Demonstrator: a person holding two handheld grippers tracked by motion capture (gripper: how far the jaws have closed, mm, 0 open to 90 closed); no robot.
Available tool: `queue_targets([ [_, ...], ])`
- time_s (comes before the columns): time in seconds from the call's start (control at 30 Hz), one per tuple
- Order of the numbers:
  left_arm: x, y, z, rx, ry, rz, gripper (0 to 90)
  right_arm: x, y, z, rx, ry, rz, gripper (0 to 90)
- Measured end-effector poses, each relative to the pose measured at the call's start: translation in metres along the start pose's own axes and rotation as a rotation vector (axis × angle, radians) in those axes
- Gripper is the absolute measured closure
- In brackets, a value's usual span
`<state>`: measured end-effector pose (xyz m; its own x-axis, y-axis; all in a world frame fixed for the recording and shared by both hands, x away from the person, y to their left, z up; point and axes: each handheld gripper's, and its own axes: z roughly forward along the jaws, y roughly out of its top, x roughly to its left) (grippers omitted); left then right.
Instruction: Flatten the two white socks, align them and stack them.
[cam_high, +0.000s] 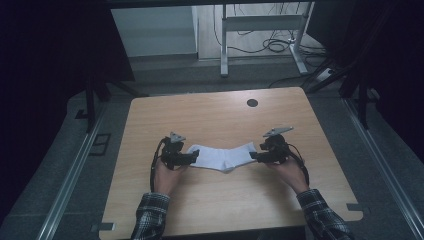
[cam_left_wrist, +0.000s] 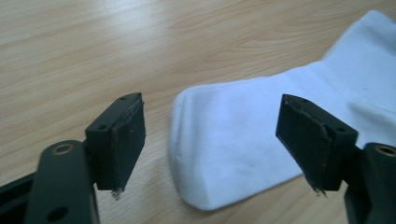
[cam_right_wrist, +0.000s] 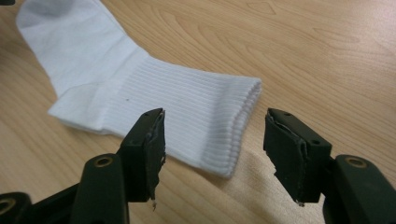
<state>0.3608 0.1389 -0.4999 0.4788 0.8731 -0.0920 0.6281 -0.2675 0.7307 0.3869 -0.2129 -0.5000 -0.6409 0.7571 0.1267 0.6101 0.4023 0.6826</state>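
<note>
High view puts one white sock (cam_high: 224, 156) flat on the wooden bench (cam_high: 210, 120), a little toward the person's side of the middle, bent in a shallow V whose heel corner points to 6 o'clock. Its rounded toe end lies toward 9 o'clock and its ribbed cuff (cam_right_wrist: 219, 126) toward 3 o'clock. Two grippers flank it, one at each end. The left gripper (cam_high: 191, 158) sits at the toe end, held by the person's left hand (cam_high: 165, 176); in the left gripper view its two black jaws stand well apart, with the toe (cam_left_wrist: 219, 149) lying on the wood between and just beyond them, neither jaw touching the fabric. The right gripper (cam_high: 256, 156) sits at the cuff end, held by the right hand (cam_high: 290, 172); in the right gripper view its two jaws are likewise apart, the cuff's open edge lying between them and a little ahead, unclamped. That same view shows the sock's fold at the heel and the foot part running off toward 11 o'clock. Each gripper carries one grey three-cornered plate on top, and two plaid sleeves (cam_high: 150, 217) come in from 6 o'clock. One dark round hole (cam_high: 252, 103) marks the bench at about 1 o'clock from the sock, well apart from it. Beyond the far edge, at 12 o'clock, stand the metal legs of another frame (cam_high: 260, 35) with loose cables (cam_high: 272, 45) on the floor.
</note>
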Motion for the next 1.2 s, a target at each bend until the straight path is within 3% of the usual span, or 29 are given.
queue_targets([
  [0.3, -0.012, -0.002, -0.018, -0.015, -0.055, -0.004, 16.0, 0.012, -0.001, -0.018, -0.022, 0.020, -0.033, 29.6],
  [0.53, -0.018, -0.014, -0.042, -0.027, -0.093, 0.009, 14.1, 0.020, -0.008, -0.037, -0.053, 0.030, -0.065, 23.4],
  [0.9, -0.026, -0.052, -0.067, -0.008, -0.079, 0.073, 13.0, 0.027, -0.037, -0.059, -0.070, 0.028, -0.083, 17.4],
  [1.2, -0.023, -0.091, -0.068, 0.028, -0.062, 0.071, 12.4, 0.024, -0.064, -0.055, -0.037, 0.015, -0.076, 13.3],
])
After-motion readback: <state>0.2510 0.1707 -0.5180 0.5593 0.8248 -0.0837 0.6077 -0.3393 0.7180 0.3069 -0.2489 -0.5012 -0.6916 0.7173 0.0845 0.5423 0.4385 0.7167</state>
